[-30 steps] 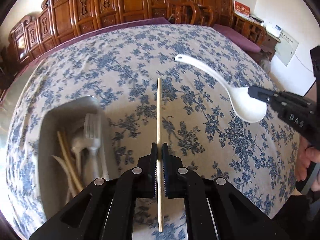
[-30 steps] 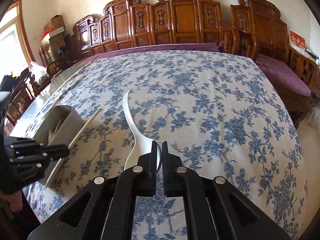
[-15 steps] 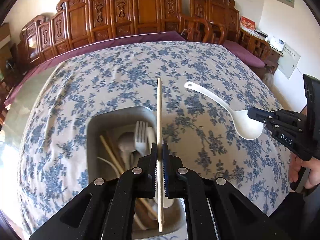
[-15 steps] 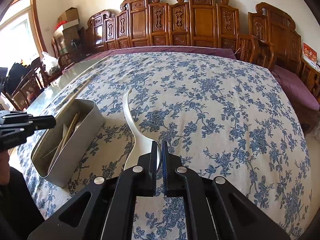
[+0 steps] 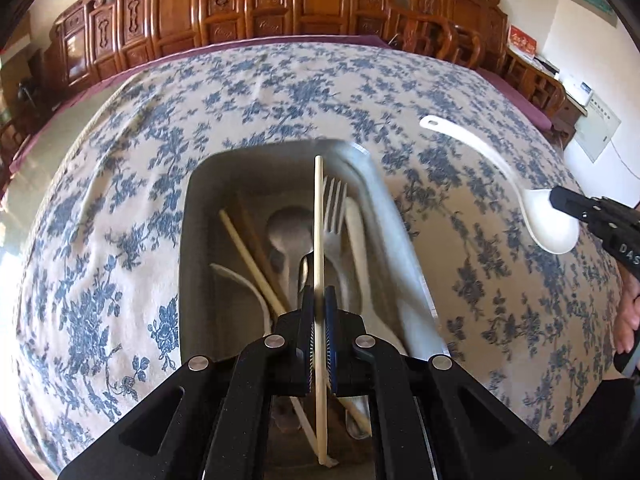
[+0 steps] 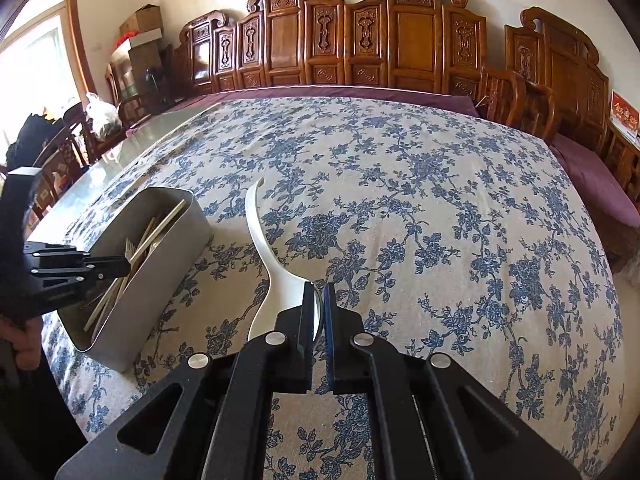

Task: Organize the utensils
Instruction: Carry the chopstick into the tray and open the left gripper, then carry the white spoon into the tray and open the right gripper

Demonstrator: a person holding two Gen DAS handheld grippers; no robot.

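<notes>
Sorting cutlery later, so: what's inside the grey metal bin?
In the grey metal bin: a fork, a metal spoon, loose chopsticks and white utensils. The left gripper covers their lower ends.

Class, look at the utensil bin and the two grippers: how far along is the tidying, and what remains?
Done: a fork, spoons and chopsticks already lie in the grey bin. In hand: the left gripper holds a chopstick over the bin; the right gripper grips a white spoon. Left: dropping both in.
</notes>
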